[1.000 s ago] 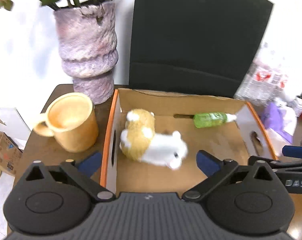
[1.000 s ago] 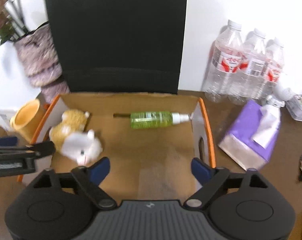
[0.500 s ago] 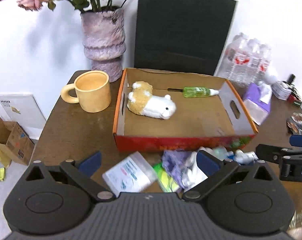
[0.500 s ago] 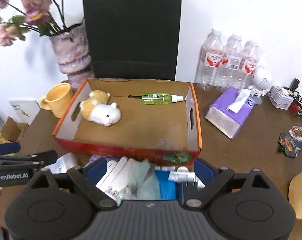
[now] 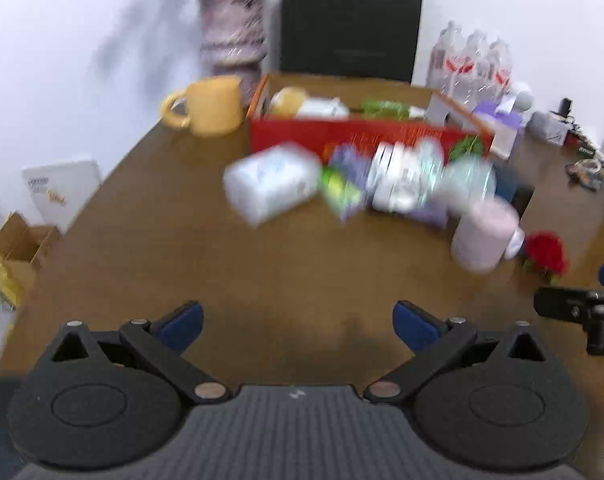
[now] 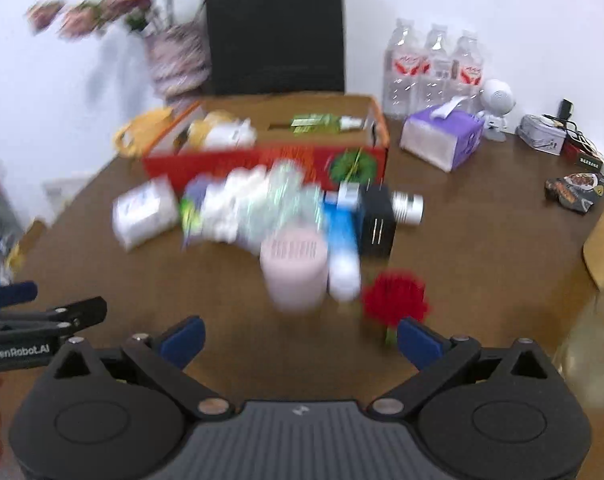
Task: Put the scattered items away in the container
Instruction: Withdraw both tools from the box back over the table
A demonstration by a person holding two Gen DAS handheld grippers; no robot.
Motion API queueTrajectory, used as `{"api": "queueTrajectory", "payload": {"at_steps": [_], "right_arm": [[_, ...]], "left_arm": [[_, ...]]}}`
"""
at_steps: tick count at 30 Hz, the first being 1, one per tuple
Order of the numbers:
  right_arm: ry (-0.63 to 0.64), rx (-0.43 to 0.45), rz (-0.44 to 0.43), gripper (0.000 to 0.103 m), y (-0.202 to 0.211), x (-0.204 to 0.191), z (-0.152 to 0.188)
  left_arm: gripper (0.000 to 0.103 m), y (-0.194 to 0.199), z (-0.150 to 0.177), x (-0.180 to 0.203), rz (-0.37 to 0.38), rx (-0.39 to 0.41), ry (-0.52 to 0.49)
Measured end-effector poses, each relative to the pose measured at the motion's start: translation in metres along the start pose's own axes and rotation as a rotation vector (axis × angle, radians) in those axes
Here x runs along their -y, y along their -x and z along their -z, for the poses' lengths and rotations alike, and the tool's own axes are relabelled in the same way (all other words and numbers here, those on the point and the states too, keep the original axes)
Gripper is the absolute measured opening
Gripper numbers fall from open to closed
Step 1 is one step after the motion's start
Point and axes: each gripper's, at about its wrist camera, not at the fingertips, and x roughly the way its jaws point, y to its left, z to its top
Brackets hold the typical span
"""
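Observation:
The red cardboard box (image 5: pixel 341 134) (image 6: pixel 238 162) stands at the back of the brown table, holding a plush toy (image 6: pixel 222 132) and a green spray bottle (image 6: pixel 321 123). In front of it lies a blurred pile of items: a white tissue pack (image 5: pixel 270 184) (image 6: pixel 144 210), a pink cylinder (image 5: pixel 483 236) (image 6: pixel 294 270), a blue-and-white tube (image 6: pixel 341 240), a black box (image 6: pixel 377 220) and a red rose (image 6: pixel 395 300) (image 5: pixel 545 250). My left gripper (image 5: pixel 298 320) is open and empty, well short of the pile. My right gripper (image 6: pixel 300 336) is open and empty, just short of the pink cylinder and the rose.
A yellow mug (image 5: pixel 210 106) and a vase of flowers (image 5: pixel 234 40) stand left of the box. Water bottles (image 6: pixel 433 66), a purple tissue box (image 6: pixel 441 138) and small clutter sit to the right. A black panel (image 6: pixel 276 28) stands behind.
Both grippers have pulled back from over the box toward the near side of the table. The pile in front of the box has come fully into view. Both stay open and empty.

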Motion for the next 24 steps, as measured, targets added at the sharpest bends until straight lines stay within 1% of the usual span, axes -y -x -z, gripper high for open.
{"api": "queueTrajectory", "payload": {"at_steps": [3,6,8,10,13,16,19,22,24], "right_arm": [[0.0,0.023,0.031,0.103,-0.015,-0.001,0.034],[-0.027,0.024,0.054,0.103,-0.032,0.004,0.05],[-0.036,0.065,0.075,0.103,-0.033,0.006,0.056],[-0.043,0.073,0.065,0.103,-0.033,0.007,0.058],[-0.018,0.096,0.068,0.103,-0.035,0.002,0.062],[-0.013,0.11,0.067,0.103,-0.037,0.0,0.062],[-0.009,0.11,0.062,0.103,-0.039,-0.002,0.06],[-0.006,0.11,0.058,0.103,-0.039,-0.002,0.06],[-0.005,0.111,0.058,0.103,-0.039,-0.002,0.06]], "left_arm": [[0.103,-0.003,0.021,0.003,-0.003,0.03,0.023],[0.103,-0.006,0.029,0.012,0.002,0.064,-0.023],[0.103,-0.011,0.032,0.016,0.004,0.066,-0.047],[0.103,-0.017,0.034,0.018,-0.002,0.059,-0.047],[0.103,-0.021,0.036,0.016,-0.01,0.055,-0.034],[0.103,-0.022,0.038,0.018,-0.026,0.068,-0.05],[0.103,-0.022,0.038,0.018,-0.017,0.07,-0.051],[0.103,-0.023,0.037,0.014,0.001,0.061,-0.031],[0.103,-0.023,0.037,0.015,-0.001,0.061,-0.035]]}}
